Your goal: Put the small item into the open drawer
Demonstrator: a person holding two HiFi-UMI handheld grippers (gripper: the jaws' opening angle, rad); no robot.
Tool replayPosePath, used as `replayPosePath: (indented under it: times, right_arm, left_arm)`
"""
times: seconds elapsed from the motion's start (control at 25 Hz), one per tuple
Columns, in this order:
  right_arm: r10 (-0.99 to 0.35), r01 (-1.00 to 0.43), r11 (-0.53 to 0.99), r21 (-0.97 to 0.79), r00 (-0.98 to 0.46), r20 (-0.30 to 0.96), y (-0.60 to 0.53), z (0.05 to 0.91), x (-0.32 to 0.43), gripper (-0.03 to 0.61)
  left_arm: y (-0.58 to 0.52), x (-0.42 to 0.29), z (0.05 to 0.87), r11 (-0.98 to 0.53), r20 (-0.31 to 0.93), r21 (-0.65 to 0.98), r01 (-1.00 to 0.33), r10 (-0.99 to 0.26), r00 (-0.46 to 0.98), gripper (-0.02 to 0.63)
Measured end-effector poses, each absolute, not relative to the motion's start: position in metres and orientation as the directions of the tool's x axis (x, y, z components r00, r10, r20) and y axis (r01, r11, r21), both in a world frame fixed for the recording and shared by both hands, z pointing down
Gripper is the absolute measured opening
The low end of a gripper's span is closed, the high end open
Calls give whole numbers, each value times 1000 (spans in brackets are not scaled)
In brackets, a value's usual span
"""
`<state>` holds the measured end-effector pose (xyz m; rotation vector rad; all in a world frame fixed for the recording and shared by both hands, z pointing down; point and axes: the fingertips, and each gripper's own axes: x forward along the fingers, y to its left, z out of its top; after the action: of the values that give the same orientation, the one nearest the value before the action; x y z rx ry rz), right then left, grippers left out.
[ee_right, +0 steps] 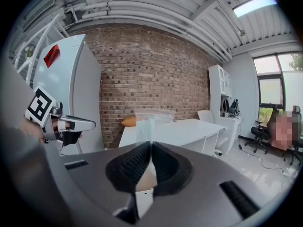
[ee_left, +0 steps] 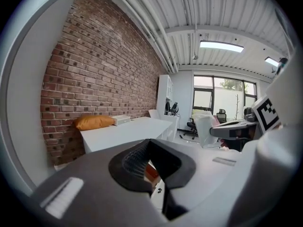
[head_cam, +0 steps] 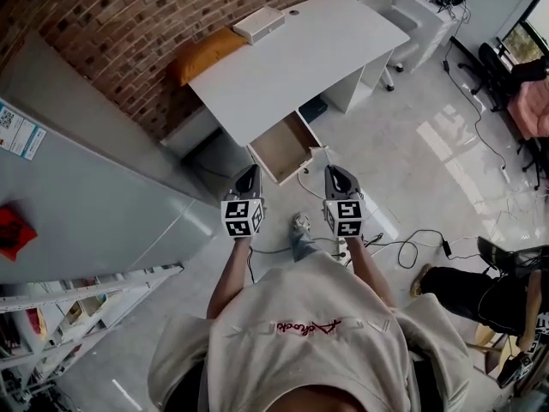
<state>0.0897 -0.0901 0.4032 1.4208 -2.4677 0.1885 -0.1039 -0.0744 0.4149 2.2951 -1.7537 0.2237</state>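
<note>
R tongs (ee_right: pixel 150 144) tight on clear bag (ee_right: pixel 154 122) (L tongs (ee_left: pixel 149 142) closed, empty)

Beige T-shirt (head_cam: pixel 300 354); grey, marker-cubed left tool (head_cam: pixel 250 172), right tool (head_cam: pixel 335 172)

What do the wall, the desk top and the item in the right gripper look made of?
Wall: bare red-brown brick, matt, with mortar joints showing. Desk top: smooth white board, probably laminate, with an even, faintly sheened surface. Item pinched in the right gripper: thin clear plastic, likely a bag, since the desk shows through it.
</note>
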Motion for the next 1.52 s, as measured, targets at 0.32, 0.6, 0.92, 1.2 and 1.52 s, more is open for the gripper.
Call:
replayPosePath:
  times: [0.32, 0.6, 0.92, 1.2, 1.52]
  right_arm:
    - [-819, -855, 519, 13, -492, 295, -178, 392, 99, 18]
    - [-807, -848, 530, -14, -509, 300, -234, 394, 109, 18]
    - [-813, -855, 516, -61, -511, 279, -264, 394, 113, 18]
    - [-796, -846, 530, -65, -522, 305, -268, 404, 105, 18]
    - [-783, -842, 535, -72, -526, 331, -277, 417, 92, 18]
  left_arm:
    - [-160, -98, 399, -227, 266, 84, -970, -933, 242, 9]
    - [-210, -93, 386, -206, 269, 65, -976, -939, 216, 9]
    - [-230, -95, 390, -198, 299, 35, -980, -933, 200, 9]
    - [-231, -101, 401, -188, 319, 49, -981, -928, 193, 9]
    - [-239, -110, 416, -190, 337, 77, -979, -919, 205, 9]
